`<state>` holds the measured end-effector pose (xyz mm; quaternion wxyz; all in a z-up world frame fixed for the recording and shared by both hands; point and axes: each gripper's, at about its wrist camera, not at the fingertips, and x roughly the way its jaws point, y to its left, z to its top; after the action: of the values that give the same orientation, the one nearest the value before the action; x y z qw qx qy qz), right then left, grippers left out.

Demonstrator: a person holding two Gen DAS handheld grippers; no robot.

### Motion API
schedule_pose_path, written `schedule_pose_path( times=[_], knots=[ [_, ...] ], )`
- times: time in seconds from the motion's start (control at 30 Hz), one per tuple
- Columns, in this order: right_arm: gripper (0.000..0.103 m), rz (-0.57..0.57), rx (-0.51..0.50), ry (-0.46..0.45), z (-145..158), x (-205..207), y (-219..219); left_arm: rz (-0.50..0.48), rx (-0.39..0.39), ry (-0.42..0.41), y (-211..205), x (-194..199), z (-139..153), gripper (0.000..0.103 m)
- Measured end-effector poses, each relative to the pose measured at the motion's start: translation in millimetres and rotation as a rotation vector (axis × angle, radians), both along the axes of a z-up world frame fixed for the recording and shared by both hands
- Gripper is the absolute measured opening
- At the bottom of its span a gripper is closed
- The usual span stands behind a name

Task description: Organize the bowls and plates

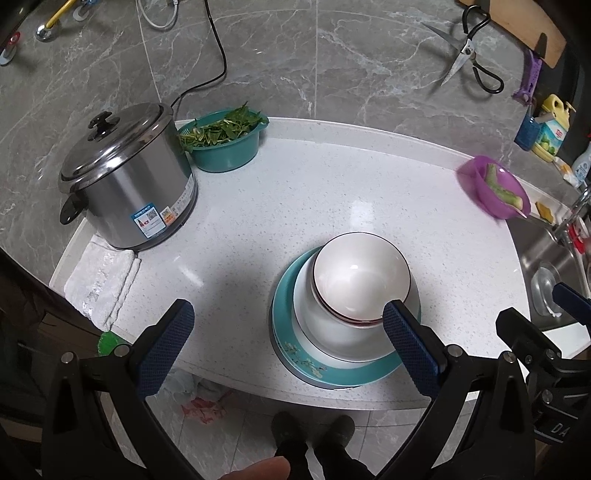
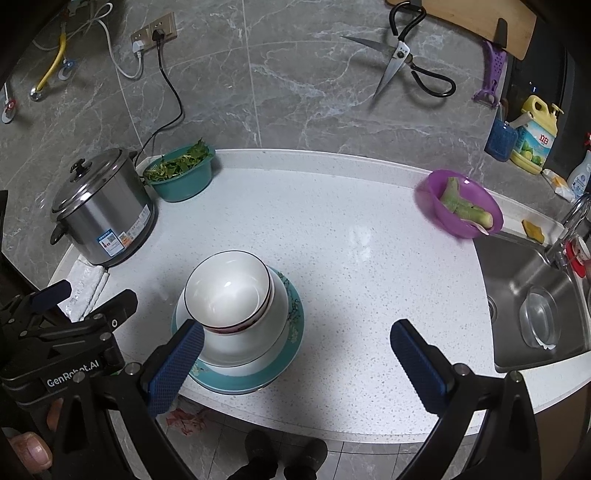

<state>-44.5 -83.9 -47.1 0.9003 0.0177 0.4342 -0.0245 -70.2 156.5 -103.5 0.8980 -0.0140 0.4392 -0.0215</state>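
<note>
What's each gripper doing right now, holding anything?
Left gripper: open, holding nothing, fingers beside the stacked bowls.
Right gripper: open, holding nothing.

The purple bowl (image 1: 491,186) at the worktop's far right is showing smeared, blurred edges in both views, and the print on the rice cooker (image 1: 127,177) label is reading too small to make out. The stacked bowls (image 2: 231,291) are covering most of the plates (image 2: 243,376) beneath, so their number is staying unclear, and a left gripper finger (image 1: 410,347) is hiding part of the teal rim. The sink (image 2: 535,314) and the cutting board (image 2: 476,20) on the wall are running off the frame.
</note>
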Motion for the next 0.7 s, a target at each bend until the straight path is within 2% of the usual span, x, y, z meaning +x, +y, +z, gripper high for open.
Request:
schedule_pose_path(
  times=[0.7],
  knots=[
    [0.103,-0.016,-0.005,0.023,-2.3,0.2,-3.3,-0.009,-0.001,-0.010,-2.9,0.4,2.8,0.103]
  ],
)
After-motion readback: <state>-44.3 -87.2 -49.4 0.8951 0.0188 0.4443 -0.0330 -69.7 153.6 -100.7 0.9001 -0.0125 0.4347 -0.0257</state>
